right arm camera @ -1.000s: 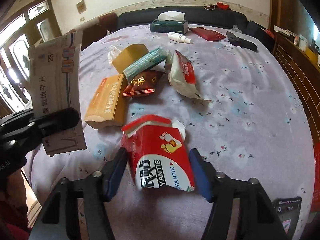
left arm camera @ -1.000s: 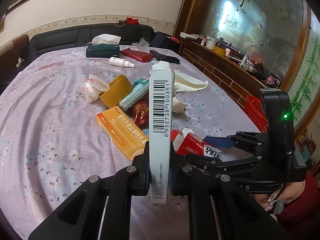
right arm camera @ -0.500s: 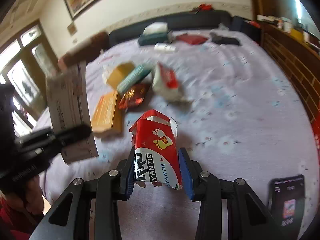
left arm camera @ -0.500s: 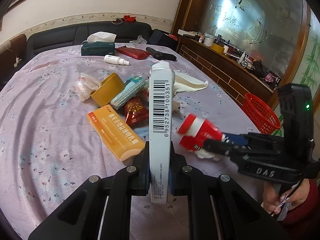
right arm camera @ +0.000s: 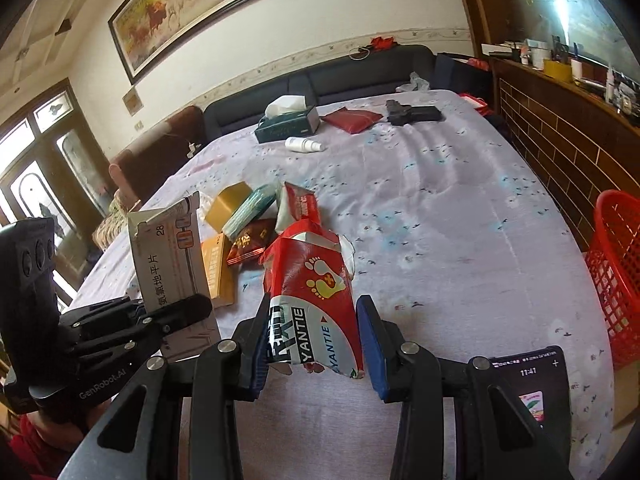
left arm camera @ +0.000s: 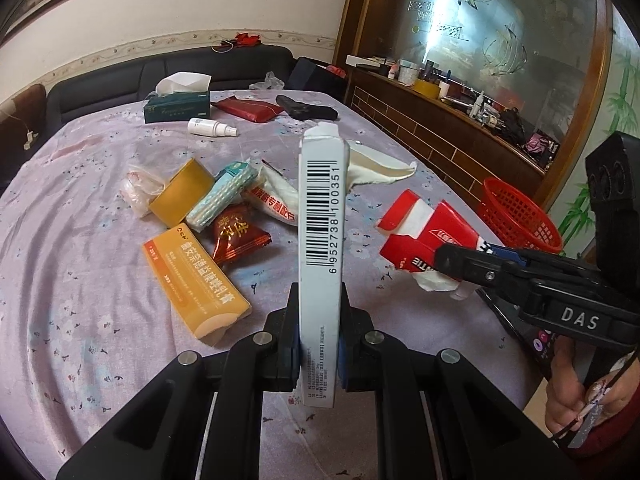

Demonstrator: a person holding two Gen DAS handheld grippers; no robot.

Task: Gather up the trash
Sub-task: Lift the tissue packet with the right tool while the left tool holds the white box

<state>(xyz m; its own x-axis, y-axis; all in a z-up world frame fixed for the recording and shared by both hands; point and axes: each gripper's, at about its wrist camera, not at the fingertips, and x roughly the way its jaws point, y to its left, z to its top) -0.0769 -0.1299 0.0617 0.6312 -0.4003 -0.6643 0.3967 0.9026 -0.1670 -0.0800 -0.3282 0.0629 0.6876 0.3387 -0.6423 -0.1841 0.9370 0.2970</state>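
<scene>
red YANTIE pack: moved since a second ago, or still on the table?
Yes. The red pack, lying on the tablecloth a second ago, is now lifted clear in the right gripper and nearer the red basket in the left wrist view.

We see open cloth on the table from its middle to the right edge; a gripper could pass there unhindered. Left of centre lies a cluster: orange box, dark red sachet, yellow box, teal packet and white pouch, touching or overlapping, with no lane between them. At the far end the tissue box, spray bottle, red pouch and black object stand near one another. The red basket sits just beyond the right edge, its mouth unobstructed. A phone lies at the near right corner.
</scene>
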